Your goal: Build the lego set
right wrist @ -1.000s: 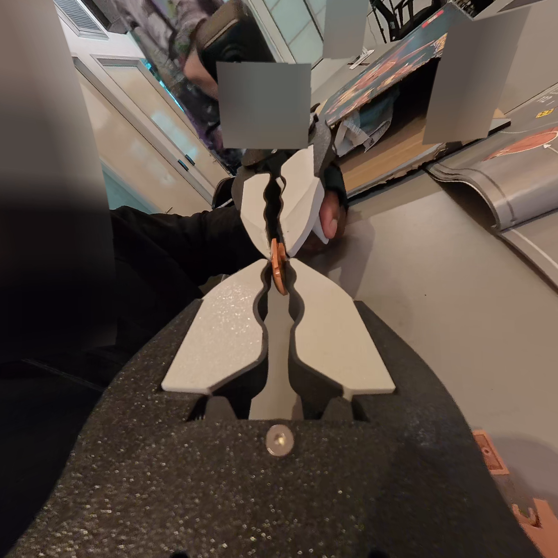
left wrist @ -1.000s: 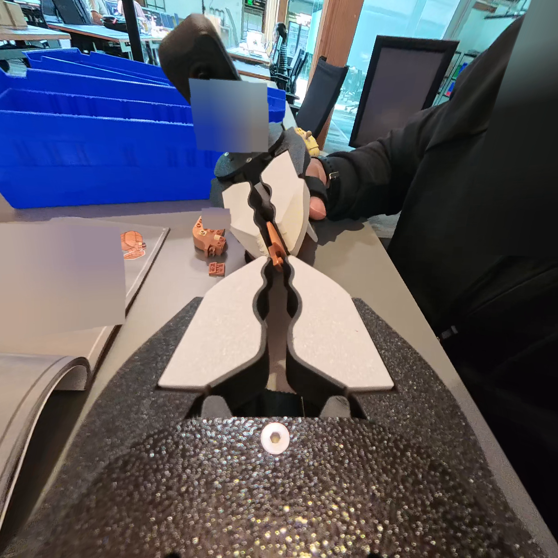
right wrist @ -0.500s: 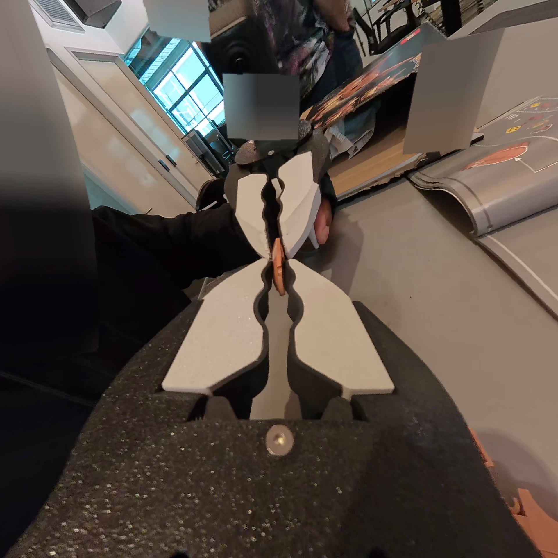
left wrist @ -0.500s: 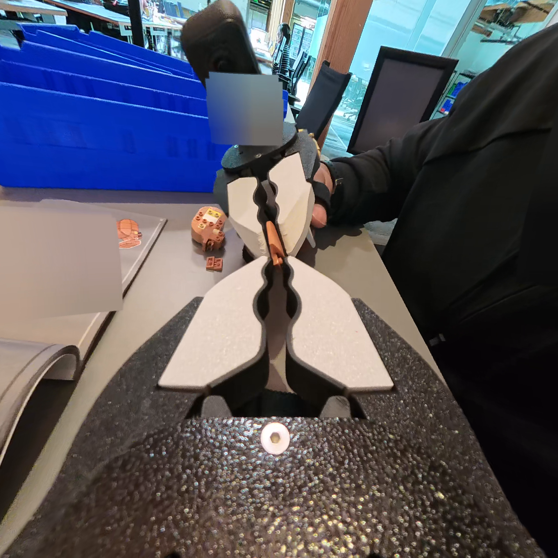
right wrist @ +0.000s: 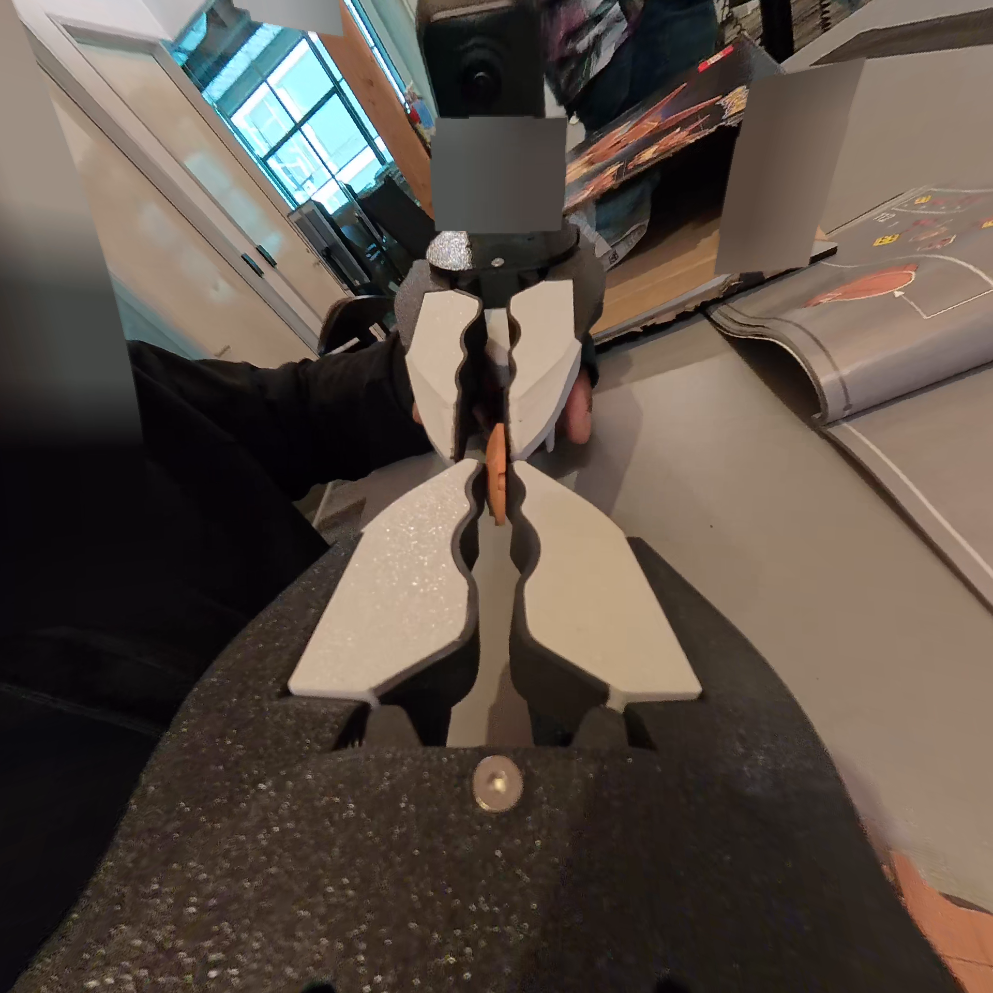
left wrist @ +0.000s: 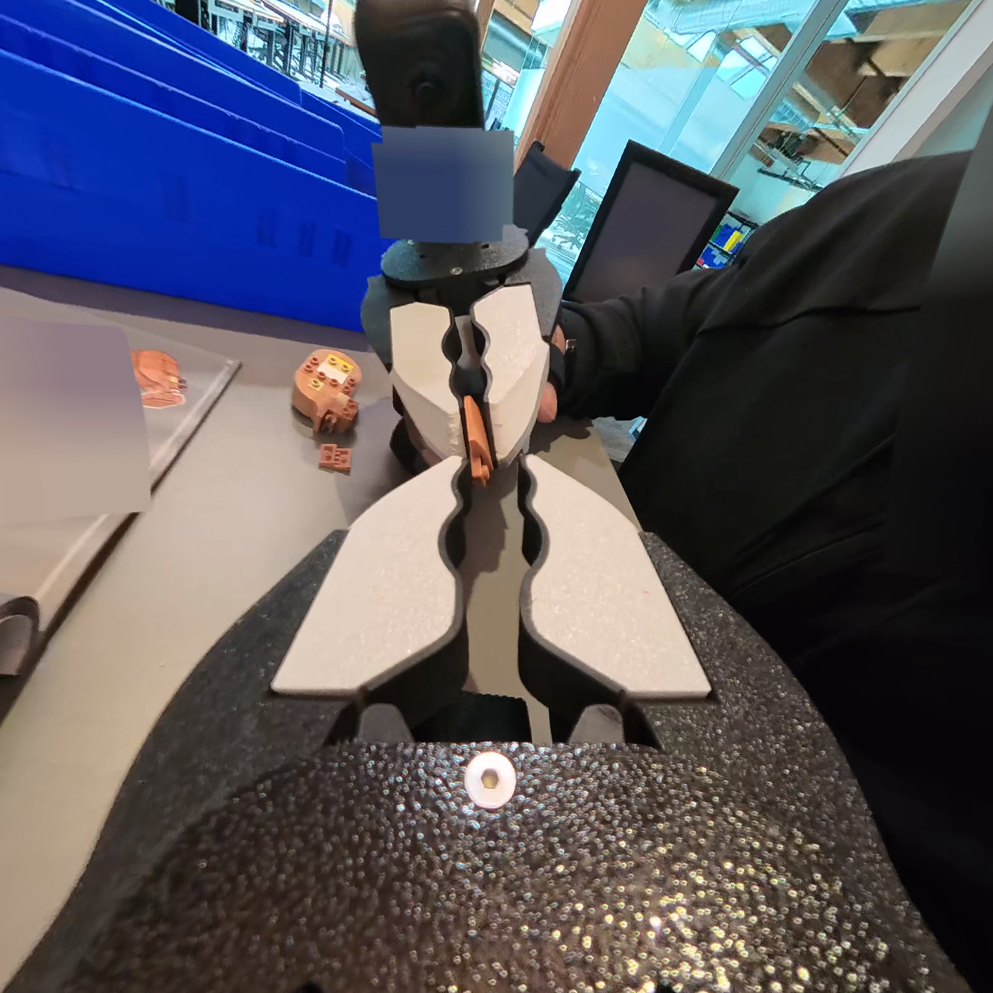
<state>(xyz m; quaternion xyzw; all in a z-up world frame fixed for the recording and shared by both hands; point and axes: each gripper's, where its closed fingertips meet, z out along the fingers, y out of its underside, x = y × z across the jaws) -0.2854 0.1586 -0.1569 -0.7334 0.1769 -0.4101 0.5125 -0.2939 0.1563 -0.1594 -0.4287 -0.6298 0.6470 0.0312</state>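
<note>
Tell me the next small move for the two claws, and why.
Probably draw the left claw straight back: its jaws stand open, while the right claw alone pinches the orange piece, so backing off frees it for the brown assembly.

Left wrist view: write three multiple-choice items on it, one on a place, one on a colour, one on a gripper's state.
1. Where does the small loose brick lie?
A in a bin
B on the table beside the brown build
C on the booklet

2. What colour are the bins?
A blue
B red
C green

3. How is the left gripper?
A shut on a piece
B open
C out of view

Answers:
1. B, it rests on the grey top just before the build.
2. A, the walls are blue.
3. B, its fingers stand apart, and the right gripper pinches the orange piece.
</note>
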